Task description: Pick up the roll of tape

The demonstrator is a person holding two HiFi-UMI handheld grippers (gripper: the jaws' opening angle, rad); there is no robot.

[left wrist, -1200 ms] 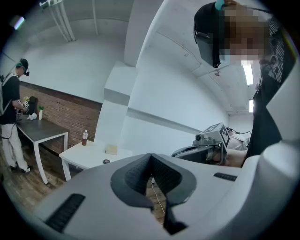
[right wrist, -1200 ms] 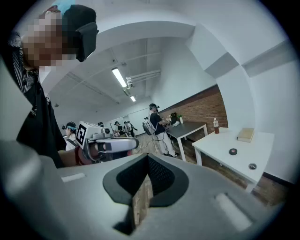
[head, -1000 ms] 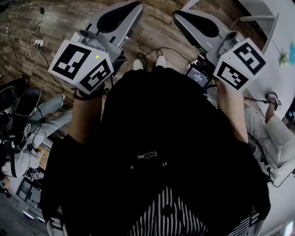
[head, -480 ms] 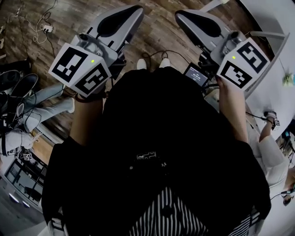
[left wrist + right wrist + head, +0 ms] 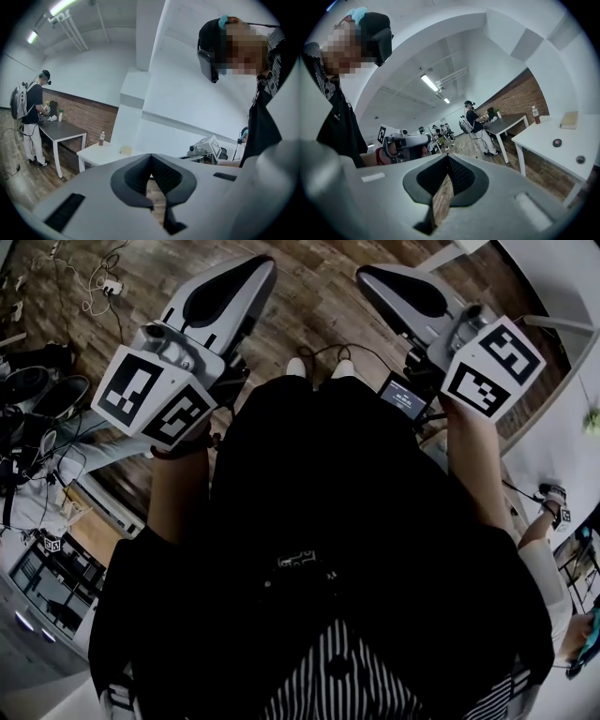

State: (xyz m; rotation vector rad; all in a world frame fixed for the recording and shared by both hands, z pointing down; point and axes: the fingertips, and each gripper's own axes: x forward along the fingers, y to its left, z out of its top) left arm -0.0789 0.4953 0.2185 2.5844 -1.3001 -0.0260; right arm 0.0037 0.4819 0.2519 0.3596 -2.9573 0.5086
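Over the wooden floor (image 5: 309, 306), ahead of our dark top, we hold the left gripper (image 5: 262, 263) and the right gripper (image 5: 364, 274), each with its jaws pressed together on nothing. Only the right gripper view shows what looks like the roll of tape (image 5: 557, 142). It is a small dark ring on the white table (image 5: 543, 134) at far right, near a bottle (image 5: 535, 114); the head view misses it.
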